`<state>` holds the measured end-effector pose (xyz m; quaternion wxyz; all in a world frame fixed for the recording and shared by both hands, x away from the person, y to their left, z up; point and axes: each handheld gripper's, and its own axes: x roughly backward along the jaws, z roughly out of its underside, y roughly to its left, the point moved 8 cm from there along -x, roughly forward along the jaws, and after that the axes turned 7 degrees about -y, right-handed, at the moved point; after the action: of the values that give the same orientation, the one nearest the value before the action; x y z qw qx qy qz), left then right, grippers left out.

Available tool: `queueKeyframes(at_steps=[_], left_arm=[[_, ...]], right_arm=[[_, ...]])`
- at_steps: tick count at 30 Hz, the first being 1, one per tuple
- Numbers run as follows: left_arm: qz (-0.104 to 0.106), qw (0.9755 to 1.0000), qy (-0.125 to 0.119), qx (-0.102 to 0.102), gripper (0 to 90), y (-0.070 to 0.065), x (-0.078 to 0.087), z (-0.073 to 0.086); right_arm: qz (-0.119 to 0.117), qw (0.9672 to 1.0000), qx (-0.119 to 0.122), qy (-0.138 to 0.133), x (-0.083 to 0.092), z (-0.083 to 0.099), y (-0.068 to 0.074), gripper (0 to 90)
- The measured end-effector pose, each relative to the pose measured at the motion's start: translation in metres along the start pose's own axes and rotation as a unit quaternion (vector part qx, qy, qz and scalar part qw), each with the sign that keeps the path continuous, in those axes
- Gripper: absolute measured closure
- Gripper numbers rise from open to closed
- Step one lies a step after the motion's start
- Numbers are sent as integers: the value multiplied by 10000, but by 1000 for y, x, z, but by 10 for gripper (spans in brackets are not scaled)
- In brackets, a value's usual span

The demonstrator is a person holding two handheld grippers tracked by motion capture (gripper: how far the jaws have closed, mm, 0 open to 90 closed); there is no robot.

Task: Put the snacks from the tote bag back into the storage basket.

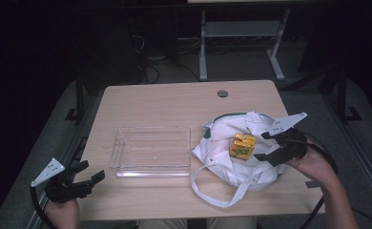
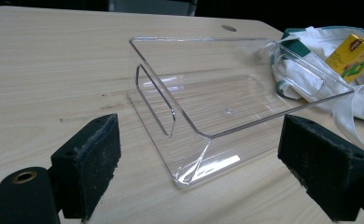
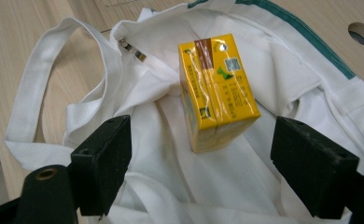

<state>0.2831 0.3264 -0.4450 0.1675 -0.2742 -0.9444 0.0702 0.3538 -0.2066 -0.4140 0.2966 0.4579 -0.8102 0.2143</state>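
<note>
1. The carton (image 1: 242, 146) lies on the white bag (image 1: 232, 167), at the right of the middle in the high view. The right gripper (image 1: 265, 146) is just beside it, with the jaws wide open and nothing between the pads. In the right gripper view the carton sits between the two jaws but a little further ahead, not touched.

2. Risk: the carton rests on soft, wrinkled cloth, and I think it can tip or slide when one pad arrives before the other. It also lies at an angle to the jaws, so the pads may press on its corners and turn it.

3. Risk: the jaws could catch a fold of the bag or its strap (image 3: 40, 88) together with the carton. Then the whole bag would be pulled up.

4. The left gripper (image 1: 91, 172) is at the lower left of the high view, also wide open and empty, facing the clear tray (image 2: 227, 93). The tray is light and nothing holds it; if the carton goes there, a push on its wall may move it on the surface (image 1: 174, 100).
</note>
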Motion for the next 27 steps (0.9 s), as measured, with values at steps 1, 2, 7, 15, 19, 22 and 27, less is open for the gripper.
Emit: queueKeyframes(at_steps=[1,2,7,15,19,22,27], left_arm=[[1,10000,-7,-19,127,0,0,0],[-11,10000,-21,-2,126,0,0,-1],[-18,10000,-33,32,127,2,1,-1],[-10,10000,-32,57,127,3,1,0],[-7,10000,-48,51,127,3,2,-1],[-21,10000,-60,57,127,4,2,-1],[-19,10000,-38,40,127,3,1,0]], right_arm=[[-31,10000,11,47,-2,-4,-1,205],[-50,10000,27,62,-4,-6,-3,205],[-135,9997,76,200,-11,-15,-9,213],[-284,9991,-32,314,-28,-19,-14,203],[-318,9988,-5,373,-34,-20,-14,194],[-349,9981,34,514,-42,-18,-15,185],[-329,9978,45,571,-49,-18,-17,204]])
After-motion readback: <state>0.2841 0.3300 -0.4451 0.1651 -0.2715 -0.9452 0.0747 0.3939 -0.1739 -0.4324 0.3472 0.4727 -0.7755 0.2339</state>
